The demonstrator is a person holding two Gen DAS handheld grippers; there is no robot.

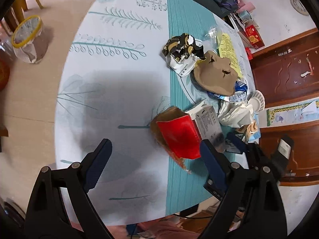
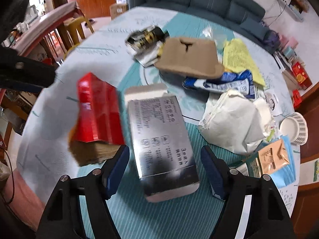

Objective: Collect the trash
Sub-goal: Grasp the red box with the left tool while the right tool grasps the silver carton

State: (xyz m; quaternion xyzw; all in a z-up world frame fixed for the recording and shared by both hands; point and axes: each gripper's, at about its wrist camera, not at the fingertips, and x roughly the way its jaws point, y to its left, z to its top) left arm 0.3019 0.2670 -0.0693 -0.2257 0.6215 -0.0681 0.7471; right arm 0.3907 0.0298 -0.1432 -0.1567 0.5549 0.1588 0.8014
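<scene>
Trash lies on a round table with a pale leaf-print cloth (image 1: pixel 123 91). A torn red carton (image 1: pixel 179 137) (image 2: pixel 97 109) sits near the right finger of my left gripper (image 1: pixel 155 145), which is open and holds nothing. A silver printed box (image 2: pixel 161 137) (image 1: pixel 209 123) lies lengthwise between the fingers of my right gripper (image 2: pixel 164 151). There is a small gap on each side of the box and the pads do not press it, so this gripper is open. Further back lie crumpled black-and-gold paper (image 1: pixel 183 53), a brown cardboard tray (image 1: pixel 215 73) (image 2: pixel 191 55) and a crumpled white bag (image 2: pixel 231 123).
A bin with a yellow rim and plastic liner (image 1: pixel 28 39) stands on the floor to the left of the table. A yellow leaflet (image 2: pixel 239 59), a blue-white wrapper (image 2: pixel 223 83), a paper cup (image 2: pixel 295 127) and a small carton (image 2: pixel 271 157) lie at the right. A sofa (image 2: pixel 209 2) stands behind.
</scene>
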